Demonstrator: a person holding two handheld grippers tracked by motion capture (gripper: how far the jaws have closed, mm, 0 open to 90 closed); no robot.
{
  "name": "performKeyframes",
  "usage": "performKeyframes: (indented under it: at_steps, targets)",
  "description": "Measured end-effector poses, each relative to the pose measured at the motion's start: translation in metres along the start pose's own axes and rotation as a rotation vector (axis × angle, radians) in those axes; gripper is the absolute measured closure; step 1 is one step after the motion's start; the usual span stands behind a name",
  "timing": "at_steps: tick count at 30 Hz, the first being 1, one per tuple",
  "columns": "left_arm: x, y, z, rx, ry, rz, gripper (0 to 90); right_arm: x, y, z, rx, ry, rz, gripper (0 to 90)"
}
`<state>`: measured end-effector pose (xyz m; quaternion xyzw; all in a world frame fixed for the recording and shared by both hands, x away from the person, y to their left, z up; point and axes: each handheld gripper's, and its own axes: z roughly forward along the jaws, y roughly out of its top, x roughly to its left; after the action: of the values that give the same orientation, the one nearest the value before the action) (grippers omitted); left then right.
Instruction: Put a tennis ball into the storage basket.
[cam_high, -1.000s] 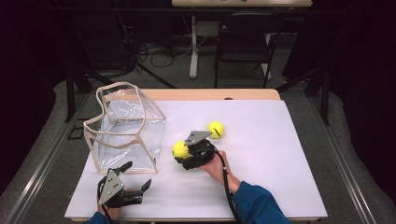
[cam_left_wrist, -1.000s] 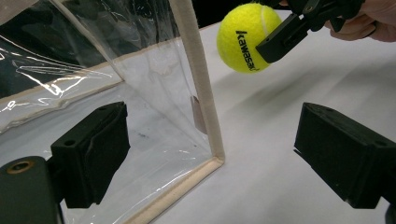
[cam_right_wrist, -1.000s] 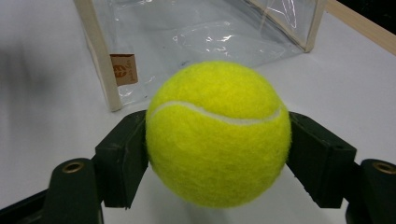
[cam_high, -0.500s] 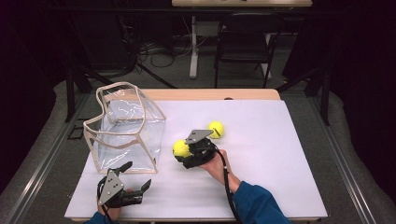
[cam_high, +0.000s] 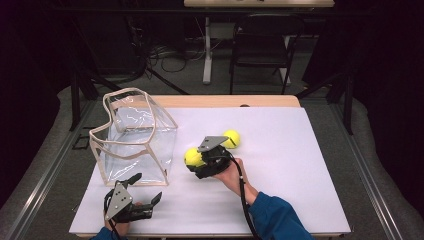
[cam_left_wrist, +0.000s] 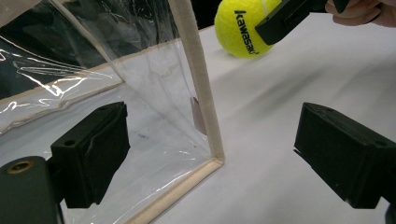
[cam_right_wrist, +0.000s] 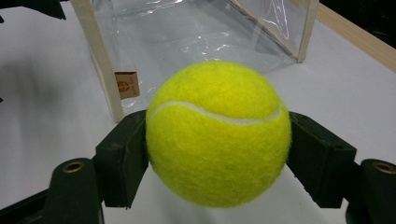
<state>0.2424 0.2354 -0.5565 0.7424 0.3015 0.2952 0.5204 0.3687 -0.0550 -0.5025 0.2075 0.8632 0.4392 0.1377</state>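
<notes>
From the high view, the right gripper (cam_high: 196, 161) grips a yellow tennis ball (cam_high: 192, 157) on the white table (cam_high: 300, 165), just beside the clear bag (cam_high: 135, 137), with a second tennis ball (cam_high: 231, 138) close behind it, while the left gripper (cam_high: 145, 187) rests near the table's front edge with its jaws apart. In the left gripper view, the two black jaws stand wide and empty before the bag's cream-trimmed corner (cam_left_wrist: 198, 93), the held ball (cam_left_wrist: 243, 28) farther off. In the right gripper view, both pads (cam_right_wrist: 123, 154) press the ball's (cam_right_wrist: 217, 133) sides, the bag (cam_right_wrist: 196, 32) behind.

yellow tennis ball (cam_right_wrist: 218, 134) with white seam, clear bag (cam_high: 135, 137) with beige trim, white table (cam_high: 300, 165).
</notes>
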Motion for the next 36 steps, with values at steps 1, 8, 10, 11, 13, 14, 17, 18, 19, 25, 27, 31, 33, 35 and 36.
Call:
performKeyframes:
  at_steps: [1,8,10,11,13,14,17,18,19,25,27,31,33,35,36]
  targets:
    - [0.000,0.000,0.000,0.000,0.000,0.000,10.1,0.000,0.001,0.000,0.000,-0.001,0.000,26.2]
    - [0.000,0.000,0.000,0.001,0.000,-0.001,10.1,-0.003,0.003,-0.003,0.005,0.004,0.009,26.2]
    - [0.000,0.000,0.000,0.002,0.001,0.002,10.1,-0.005,0.004,-0.005,0.006,0.003,0.009,26.2]
    - [0.000,0.000,0.000,0.002,0.001,0.001,10.1,-0.005,0.004,-0.005,0.006,0.003,0.009,26.2]
    - [0.000,0.000,0.000,0.002,0.001,0.002,10.1,-0.005,0.005,-0.006,0.006,0.003,0.009,26.2]
    - [0.000,0.000,0.000,0.001,0.001,0.001,10.1,-0.006,0.005,-0.006,0.005,0.005,0.010,26.2]
    - [0.000,0.000,0.000,0.001,0.001,0.000,10.1,-0.007,0.006,-0.008,0.003,0.016,0.016,26.2]
    - [0.000,0.000,0.000,-0.001,0.001,0.000,10.1,-0.007,0.006,-0.008,0.005,0.015,0.016,26.2]
    - [0.000,0.000,0.000,-0.002,0.002,-0.001,10.1,-0.008,0.007,-0.008,0.009,0.016,0.017,26.2]
    - [0.000,0.000,0.000,-0.003,0.003,0.003,10.1,-0.010,0.007,-0.009,0.015,0.013,0.015,26.2]
    - [0.000,0.000,0.000,-0.003,0.003,0.000,10.1,-0.011,0.008,-0.009,0.018,0.014,0.018,26.2]
    - [0.000,0.000,0.000,-0.002,0.002,0.001,10.1,-0.012,0.010,-0.009,0.021,0.014,0.016,26.2]
    - [0.000,0.000,0.000,-0.002,0.003,0.000,10.1,-0.012,0.011,-0.009,0.024,0.013,0.015,26.2]
    - [0.000,0.000,0.000,-0.002,0.002,0.000,10.1,-0.013,0.012,-0.009,0.025,0.013,0.011,26.2]
    - [0.000,0.000,0.000,-0.003,0.003,0.000,10.1,-0.013,0.012,-0.009,0.025,0.013,0.011,26.2]
